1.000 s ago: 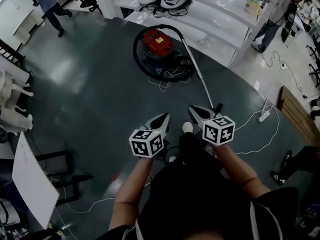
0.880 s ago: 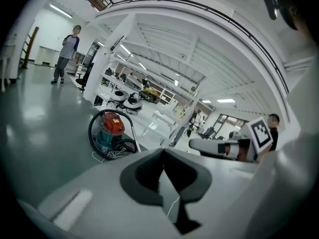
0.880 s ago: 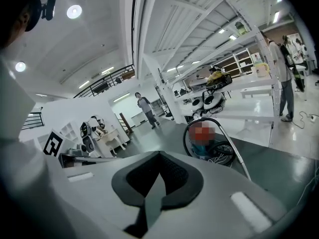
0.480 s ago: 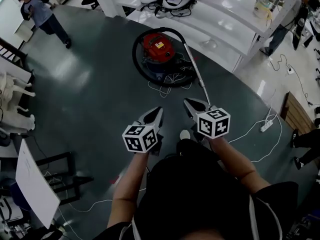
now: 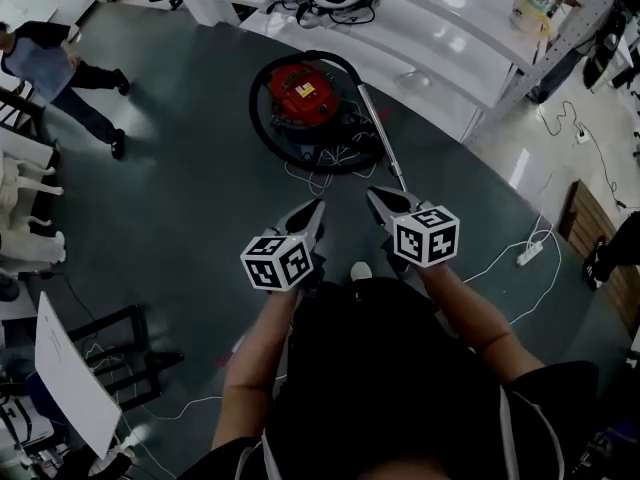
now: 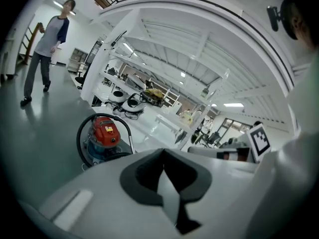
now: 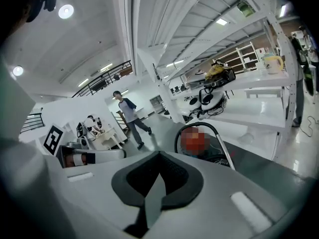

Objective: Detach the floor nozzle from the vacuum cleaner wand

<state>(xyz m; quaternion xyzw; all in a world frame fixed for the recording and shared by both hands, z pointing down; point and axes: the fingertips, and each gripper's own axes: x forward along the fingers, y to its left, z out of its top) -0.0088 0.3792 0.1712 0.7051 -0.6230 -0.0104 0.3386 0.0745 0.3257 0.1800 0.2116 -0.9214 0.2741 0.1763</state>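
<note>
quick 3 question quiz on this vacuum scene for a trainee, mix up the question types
1. True or false: the left hand-held gripper and the right hand-held gripper are both shut and empty.
2. The vacuum cleaner body is: A red, B yellow, C green.
3. Fill in: the wand lies nearer the ___ hand-held gripper.

Key: 1 true; 2 A; 3 right.

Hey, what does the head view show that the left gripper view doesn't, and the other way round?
Only the head view: the wearer's forearms, the left gripper seen from above, and a white panel by the floor. Only the left gripper view: that gripper's shut, empty jaws close up, and the ceiling lights. Both: the red vacuum cleaner, its black hose, the right gripper, a person across the room.
</note>
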